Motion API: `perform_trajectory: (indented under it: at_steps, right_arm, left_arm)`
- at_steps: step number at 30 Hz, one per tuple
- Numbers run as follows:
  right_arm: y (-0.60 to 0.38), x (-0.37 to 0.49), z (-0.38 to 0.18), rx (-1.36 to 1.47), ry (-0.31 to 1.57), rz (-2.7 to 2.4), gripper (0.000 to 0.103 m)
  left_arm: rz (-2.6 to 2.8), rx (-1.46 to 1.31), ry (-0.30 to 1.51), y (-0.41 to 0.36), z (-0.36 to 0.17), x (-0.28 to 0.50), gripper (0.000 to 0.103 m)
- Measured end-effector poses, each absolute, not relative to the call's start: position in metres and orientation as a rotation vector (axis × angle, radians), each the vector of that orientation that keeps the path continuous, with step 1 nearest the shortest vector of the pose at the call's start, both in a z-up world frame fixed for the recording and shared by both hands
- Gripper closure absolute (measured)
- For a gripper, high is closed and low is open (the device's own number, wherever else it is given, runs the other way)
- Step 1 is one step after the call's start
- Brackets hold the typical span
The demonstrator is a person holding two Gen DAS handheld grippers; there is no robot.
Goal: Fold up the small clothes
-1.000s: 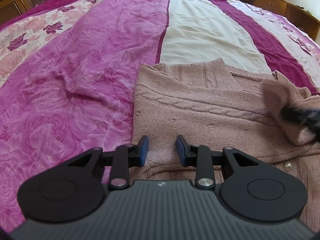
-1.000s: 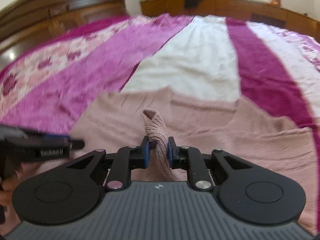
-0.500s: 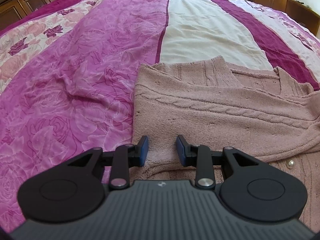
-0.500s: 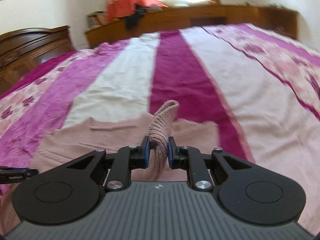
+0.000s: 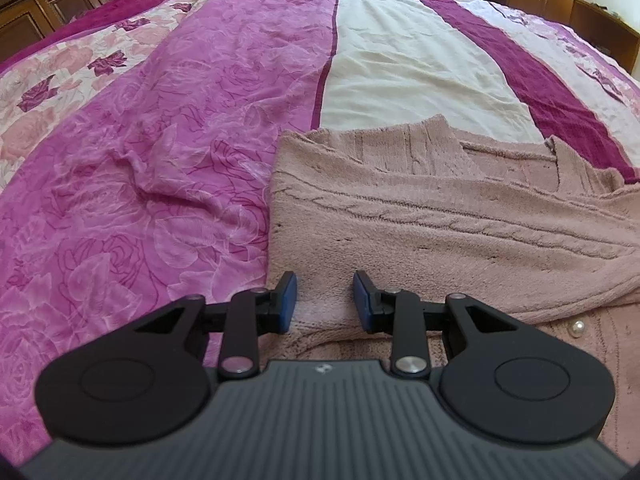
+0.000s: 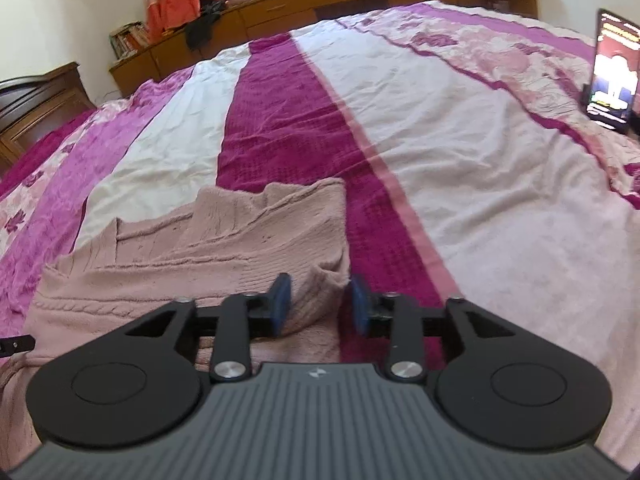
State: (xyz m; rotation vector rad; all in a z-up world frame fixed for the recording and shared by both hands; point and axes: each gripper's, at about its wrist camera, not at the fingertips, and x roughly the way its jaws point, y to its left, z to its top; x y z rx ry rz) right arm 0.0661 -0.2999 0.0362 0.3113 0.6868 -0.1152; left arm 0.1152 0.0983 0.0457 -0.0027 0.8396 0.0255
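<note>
A dusty-pink cable-knit cardigan (image 5: 440,216) lies flat on the bed, one sleeve folded across its body, a pearl button (image 5: 577,329) at its lower right. My left gripper (image 5: 325,302) hovers open over the cardigan's left edge, nothing between its blue pads. In the right wrist view the same cardigan (image 6: 208,248) spreads to the left. There my right gripper (image 6: 318,306) stands open over the garment's right edge, a bunched fold of knit lying loose between the pads.
The bed is covered by a striped spread (image 5: 160,160) of magenta, pink floral and cream (image 6: 480,184). Wooden cabinets (image 6: 280,12) line the far wall. A lit phone screen (image 6: 614,72) stands on the bed at far right. The left gripper's tip (image 6: 16,345) shows at the left edge.
My right gripper carried the sleeve cuff to the right across the cardigan, then opened and let it go. The left gripper stayed open in place.
</note>
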Motion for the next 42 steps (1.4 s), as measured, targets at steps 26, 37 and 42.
perform_trajectory:
  at_steps: [26, 37, 42]
  right_arm:
    - [-0.252, -0.074, 0.064, 0.197, 0.751, 0.106, 0.044]
    - [-0.268, -0.119, 0.044, 0.154, 0.833, 0.033, 0.043]
    - [-0.271, -0.126, 0.032, 0.140, 0.896, 0.024, 0.043]
  left_arm:
    - [0.015, 0.048, 0.864, 0.132, 0.072, -0.017, 0.070]
    - [0.035, 0.049, 0.944, 0.153, 0.053, -0.051, 0.070]
    - [0.023, 0.010, 0.989, 0.161, 0.041, -0.060, 0.069]
